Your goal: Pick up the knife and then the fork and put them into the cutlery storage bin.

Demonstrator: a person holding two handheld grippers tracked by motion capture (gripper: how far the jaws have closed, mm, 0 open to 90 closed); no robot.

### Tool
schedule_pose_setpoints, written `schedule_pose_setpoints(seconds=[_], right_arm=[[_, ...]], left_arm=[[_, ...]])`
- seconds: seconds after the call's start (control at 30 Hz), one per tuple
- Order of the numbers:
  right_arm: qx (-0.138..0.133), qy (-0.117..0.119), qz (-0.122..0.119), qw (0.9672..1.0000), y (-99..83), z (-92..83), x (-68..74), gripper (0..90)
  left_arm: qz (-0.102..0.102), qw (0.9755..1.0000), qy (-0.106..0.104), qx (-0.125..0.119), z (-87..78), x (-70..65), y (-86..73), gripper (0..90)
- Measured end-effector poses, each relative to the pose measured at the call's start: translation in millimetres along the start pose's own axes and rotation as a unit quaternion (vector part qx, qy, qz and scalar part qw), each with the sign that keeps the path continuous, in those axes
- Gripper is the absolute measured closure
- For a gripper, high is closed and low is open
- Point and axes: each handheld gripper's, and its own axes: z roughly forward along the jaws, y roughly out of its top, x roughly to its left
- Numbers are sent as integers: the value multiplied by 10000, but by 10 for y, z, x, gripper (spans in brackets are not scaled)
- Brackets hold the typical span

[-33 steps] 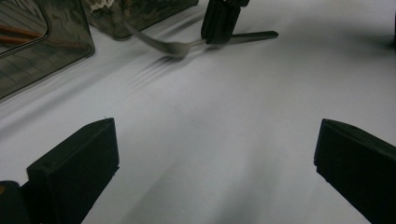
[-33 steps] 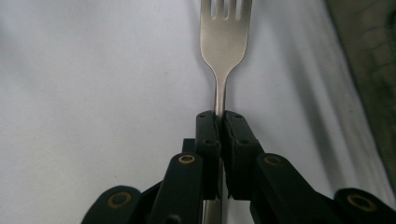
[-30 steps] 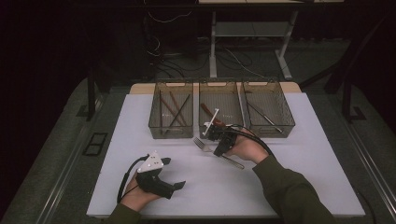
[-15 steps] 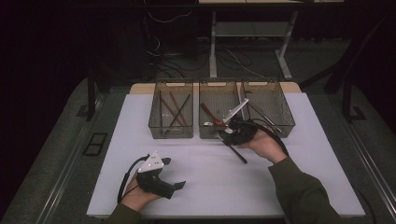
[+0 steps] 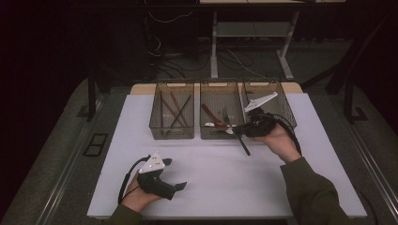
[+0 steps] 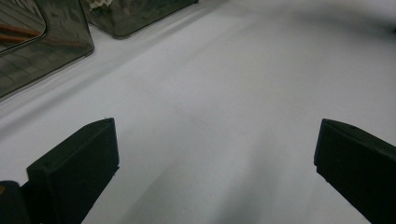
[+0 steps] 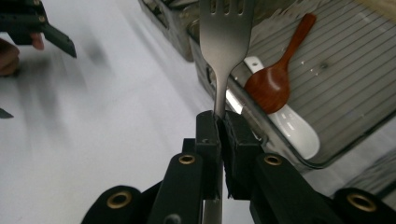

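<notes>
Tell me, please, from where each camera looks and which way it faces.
High view: above the table, looking forward and down; both forearms, left gripper, right gripper.
Left gripper view: behind its open jaws, facing the table.
Right gripper view: behind jaws shut on the fork, facing the middle bin.
Shared: the bin.

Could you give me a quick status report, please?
Right tongs shut on silver metal fork. Left tongs open, empty. Middle clear bin beside fork.

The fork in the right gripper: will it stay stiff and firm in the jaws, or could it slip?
The fork looks like metal, so it likely stays stiff. The right gripper pinches only its thin, smooth neck, so it might pivot or slide if bumped. Probably light for its length: it is held out without visible sag.
</notes>
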Motion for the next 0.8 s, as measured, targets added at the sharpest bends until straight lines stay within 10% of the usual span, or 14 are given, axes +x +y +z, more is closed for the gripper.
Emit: schedule_pose_setpoints(seconds=[0.8], right_arm=[[-1100, -417, 414, 9922, -150, -445, -316, 846]], left_arm=[[9, 10000, -16, 10, 8, 3, 4, 0]])
